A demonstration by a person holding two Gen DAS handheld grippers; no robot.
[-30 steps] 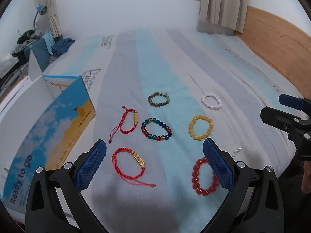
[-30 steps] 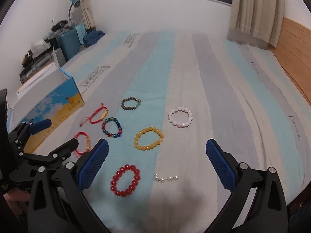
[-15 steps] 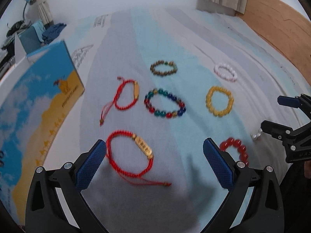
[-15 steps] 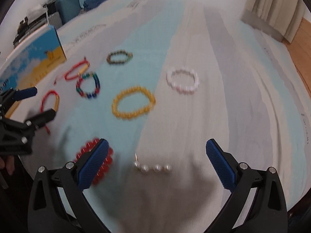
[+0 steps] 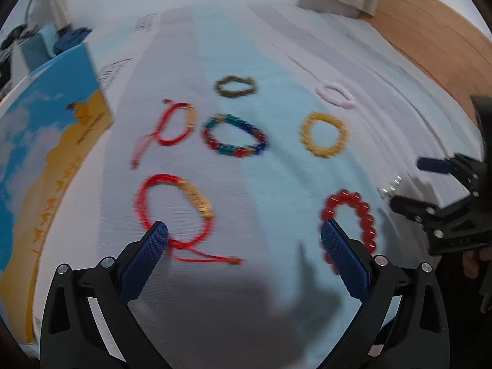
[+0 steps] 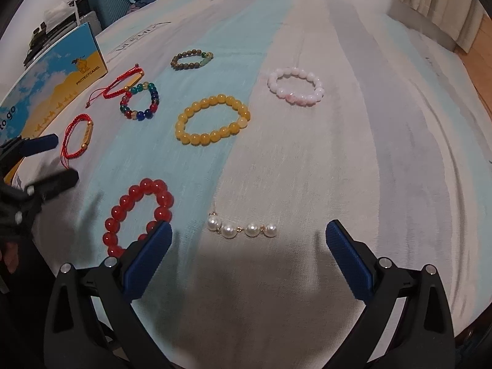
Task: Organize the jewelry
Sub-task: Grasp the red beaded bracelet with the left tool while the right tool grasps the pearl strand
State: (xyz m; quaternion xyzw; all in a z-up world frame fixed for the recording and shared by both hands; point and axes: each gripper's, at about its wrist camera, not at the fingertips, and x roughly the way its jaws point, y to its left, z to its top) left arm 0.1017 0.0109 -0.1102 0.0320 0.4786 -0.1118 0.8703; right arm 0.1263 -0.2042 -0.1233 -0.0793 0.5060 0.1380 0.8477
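Both grippers have dropped closer to the bed since a second ago, so the jewelry now fills more of each wrist view. On the left stands a blue and yellow box (image 6: 61, 70) printed with a camel, its near corner close to the upper red cord bracelet (image 6: 123, 84). Below that lies a second red cord bracelet (image 5: 172, 209) with a gold bar, its loose tail trailing toward the left gripper (image 5: 244, 230), whose fingers (image 5: 147, 255) are spread wide and hold nothing; one blue pad sits just over the cord's lower loop. Next come a multicolored bead bracelet (image 6: 140, 101), a brown bead bracelet (image 6: 192, 59) farther back, and a red bead bracelet (image 6: 138, 212) of large glossy beads near the front. A yellow bead bracelet (image 6: 212, 124) lies in the middle, and a short pearl strand (image 6: 243, 229) with gold links rests between the released fingers (image 6: 347, 258) of the right gripper (image 6: 249, 233), untouched. A pink bead bracelet (image 6: 296, 89) is farthest right. All pieces lie apart from each other on the striped bedsheet (image 6: 384, 153), which stretches bare to the right and beyond, up to the curtains (image 6: 442, 6) and wooden headboard (image 5: 430, 46).
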